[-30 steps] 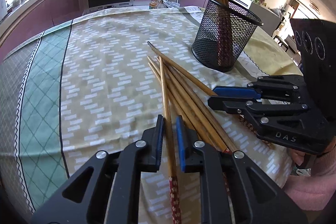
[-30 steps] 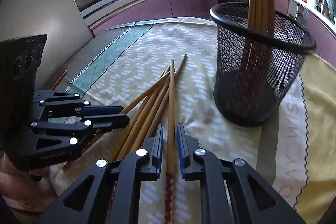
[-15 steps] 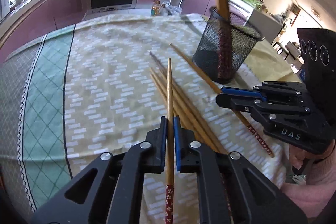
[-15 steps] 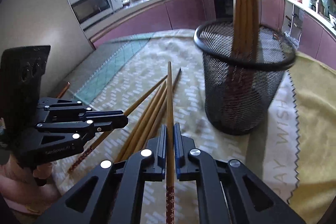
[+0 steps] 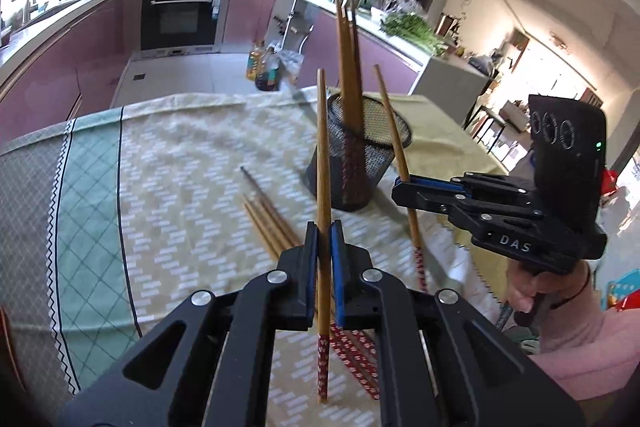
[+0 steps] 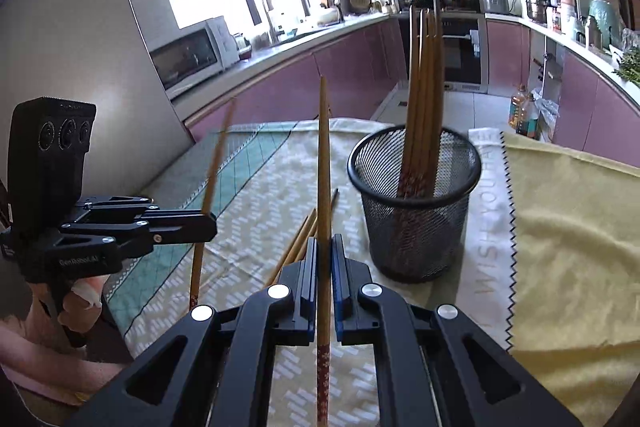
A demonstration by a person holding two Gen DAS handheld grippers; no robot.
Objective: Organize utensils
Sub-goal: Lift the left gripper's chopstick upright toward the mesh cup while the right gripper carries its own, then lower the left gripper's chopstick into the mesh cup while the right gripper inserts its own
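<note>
While each gripper is pinched onto a single chopstick, both sticks are carried clear of the tablecloth (image 5: 168, 163) and point steeply upward. The left gripper (image 5: 324, 239) is pressed tight on the left-hand chopstick (image 5: 323, 155), gripped low, just above its red patterned end. The right gripper (image 6: 324, 259) is clamped the same way on the right-hand chopstick (image 6: 324, 167). The mesh holder (image 6: 416, 211) stands far and to the right on the cloth, with several chopsticks already upright inside it. More loose chopsticks (image 5: 268, 219) are left lying on the cloth near the left gripper.

Trouble is judged most likely at the drop. Because so much length stands above the pads, either stick could pivot between the narrow pads if its tip is knocked against the holder's rim or the sticks already in it. The light mesh holder could be tipped or pushed along the cloth by such a knock. If both sticks are brought over the opening together, the grippers could be crowded and the sticks crossed. A stick released outside the rim would be sent rolling toward the table edge.
</note>
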